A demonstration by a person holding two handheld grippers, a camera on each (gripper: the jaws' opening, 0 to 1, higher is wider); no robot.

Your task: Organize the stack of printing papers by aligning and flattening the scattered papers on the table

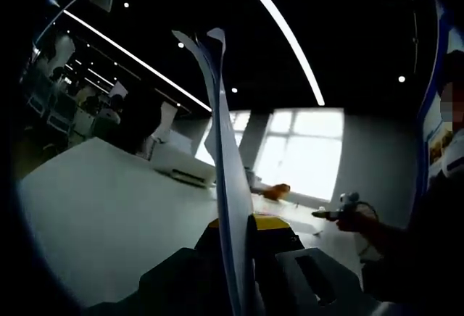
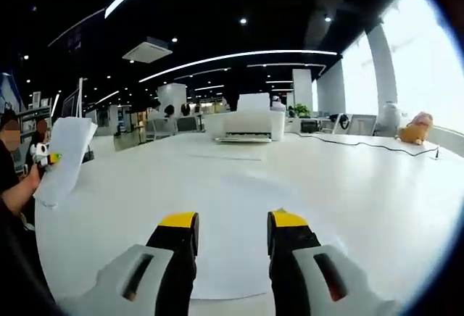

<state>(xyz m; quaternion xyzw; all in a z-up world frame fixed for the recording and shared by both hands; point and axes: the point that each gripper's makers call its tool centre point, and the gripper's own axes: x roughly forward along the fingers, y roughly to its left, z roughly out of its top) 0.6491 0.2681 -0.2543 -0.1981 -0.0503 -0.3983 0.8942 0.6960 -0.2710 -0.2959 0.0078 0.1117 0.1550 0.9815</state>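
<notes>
Holding item one: a sheaf of printing papers (image 1: 230, 185), gripped edge-on and upright between the jaws of the left gripper (image 1: 233, 238), which is clenched on its lower margin. In the right gripper view the same sheaf (image 2: 64, 158) appears at the far left, lifted off the table (image 2: 348, 185) and hanging at a slight tilt beside the person's hand (image 2: 20, 189).

Item two: a single sheet (image 2: 225, 236) lying flat on the table, just beyond the tips of the right gripper (image 2: 232, 230). Its jaws stand apart, released, with nothing between them.

Item three: a white printer (image 2: 250, 126) at the far side of the table, with a cable trailing right towards an orange soft toy (image 2: 415, 129) by the windows. Neither belongs to the job.

Handling note, as judgement: the step appears to be gathering loose sheets into one squared stack. To do it well, lower the held sheaf until its bottom edges meet the table, let the grip ease enough for the sheets to drop level, and tap. The top corners fan apart in the left gripper view, so they want squaring before the sheaf is laid over the flat sheet. Use the right gripper to steady or press the flat sheet, not pinch it, as thin paper creases readily.
</notes>
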